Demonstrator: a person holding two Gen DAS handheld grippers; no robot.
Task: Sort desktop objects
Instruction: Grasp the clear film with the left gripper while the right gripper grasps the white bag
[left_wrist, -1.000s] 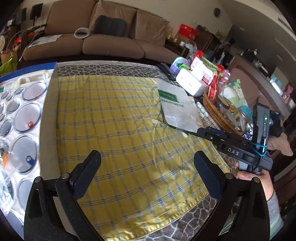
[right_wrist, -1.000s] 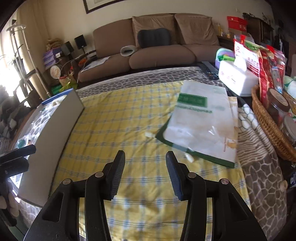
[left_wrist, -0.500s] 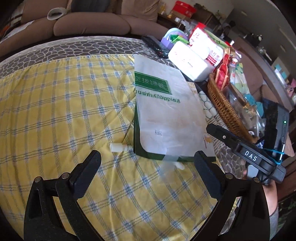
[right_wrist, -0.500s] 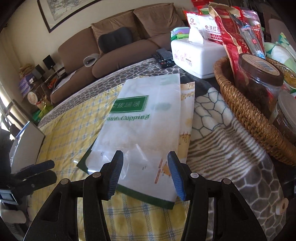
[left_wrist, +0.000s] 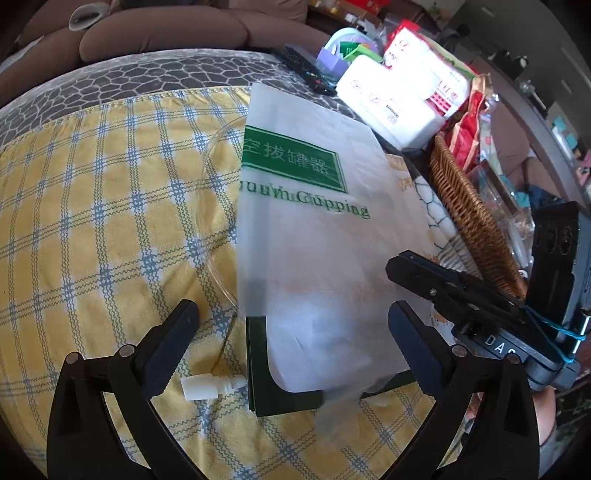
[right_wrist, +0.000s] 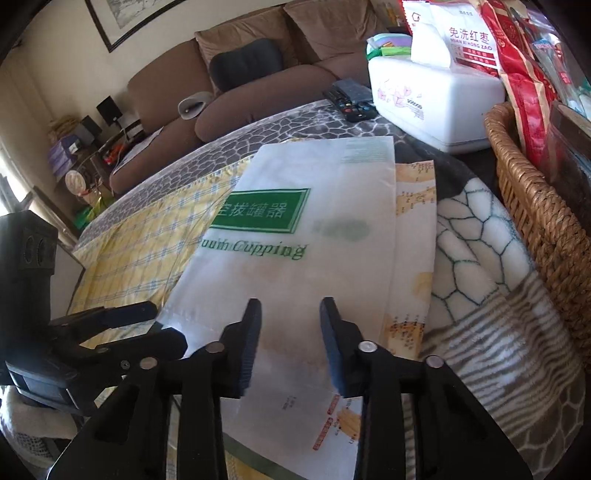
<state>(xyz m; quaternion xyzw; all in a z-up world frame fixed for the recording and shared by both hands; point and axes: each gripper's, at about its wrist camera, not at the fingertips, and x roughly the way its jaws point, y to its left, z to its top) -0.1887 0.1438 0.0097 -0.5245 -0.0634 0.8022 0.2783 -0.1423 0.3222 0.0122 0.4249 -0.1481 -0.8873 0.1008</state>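
A frosted white bag (right_wrist: 314, 258) with a green label lies flat on the yellow cloth (left_wrist: 110, 221), long axis running toward the sofa-side edge. The right gripper (right_wrist: 290, 314) hovers over its near end, jaws closing, nothing between them. The left gripper (left_wrist: 291, 325) stands wide open above its near corner.

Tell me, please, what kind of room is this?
Most likely a home living room. A brown sofa stands behind the cloth-covered table, which holds a remote control, a tissue box and a wicker basket of snacks.
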